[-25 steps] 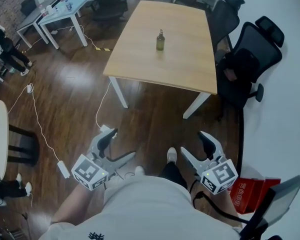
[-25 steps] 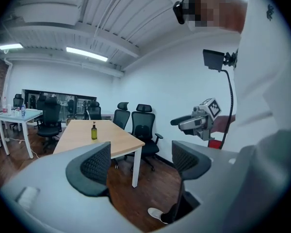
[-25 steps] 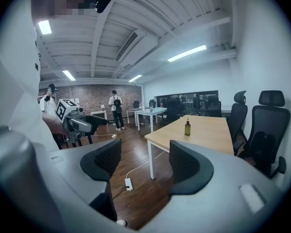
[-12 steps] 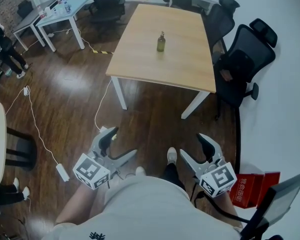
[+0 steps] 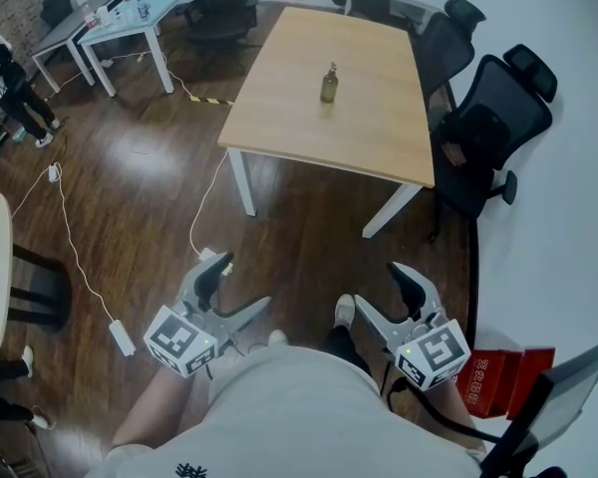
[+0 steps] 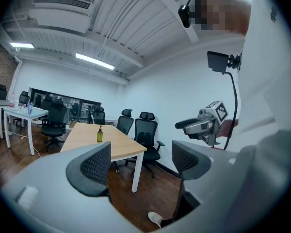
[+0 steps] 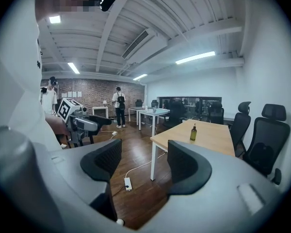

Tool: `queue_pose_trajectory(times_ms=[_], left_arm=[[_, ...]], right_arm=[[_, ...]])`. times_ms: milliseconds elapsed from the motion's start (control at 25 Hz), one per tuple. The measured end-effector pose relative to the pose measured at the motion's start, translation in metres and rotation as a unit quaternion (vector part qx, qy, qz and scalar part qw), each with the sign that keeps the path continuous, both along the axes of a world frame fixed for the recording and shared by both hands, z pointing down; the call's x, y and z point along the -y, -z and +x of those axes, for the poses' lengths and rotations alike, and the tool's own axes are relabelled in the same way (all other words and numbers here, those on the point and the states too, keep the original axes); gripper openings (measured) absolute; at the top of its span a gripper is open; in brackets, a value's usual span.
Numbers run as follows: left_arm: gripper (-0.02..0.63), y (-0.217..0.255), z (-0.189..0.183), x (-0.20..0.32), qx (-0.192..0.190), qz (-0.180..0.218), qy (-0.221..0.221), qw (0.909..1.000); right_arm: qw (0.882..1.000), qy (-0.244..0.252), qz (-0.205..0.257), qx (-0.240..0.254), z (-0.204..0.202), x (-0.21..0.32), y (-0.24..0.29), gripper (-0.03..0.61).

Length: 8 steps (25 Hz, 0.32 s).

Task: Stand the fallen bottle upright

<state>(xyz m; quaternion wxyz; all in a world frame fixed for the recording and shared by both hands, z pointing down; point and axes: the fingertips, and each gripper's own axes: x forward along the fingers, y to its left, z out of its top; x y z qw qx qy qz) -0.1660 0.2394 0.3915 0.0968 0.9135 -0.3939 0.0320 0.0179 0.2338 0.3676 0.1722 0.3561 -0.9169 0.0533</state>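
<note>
A small olive-green bottle (image 5: 329, 84) with a dark cap stands upright near the middle of a light wooden table (image 5: 379, 127); it also shows far off as the bottle (image 6: 100, 134) in the left gripper view and the bottle (image 7: 193, 132) in the right gripper view. My left gripper (image 5: 241, 287) is held low over the wooden floor, far short of the table, open and holding nothing. My right gripper (image 5: 387, 292) hangs beside it, also open and holding nothing. The two grippers point toward each other's side.
Black office chairs (image 5: 498, 108) crowd the table's right side and far end. White cables and a power strip (image 5: 123, 338) lie on the dark floor at left. A white desk (image 5: 130, 13) stands far left; a red box (image 5: 500, 379) sits by the right wall.
The view has shifted a little: the table and bottle sit slightly further right and higher in the frame. Both grippers stay open, low in front of the body.
</note>
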Motion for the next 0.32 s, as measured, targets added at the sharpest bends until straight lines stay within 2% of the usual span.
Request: queue_pose_trajectory(times_ms=[320], left_arm=[[0.39, -0.003, 0.019, 0.012, 0.003, -0.006, -0.007, 0.9999]], right_arm=[[1.0, 0.014, -0.006, 0.0, 0.009, 0.004, 0.001, 0.302]])
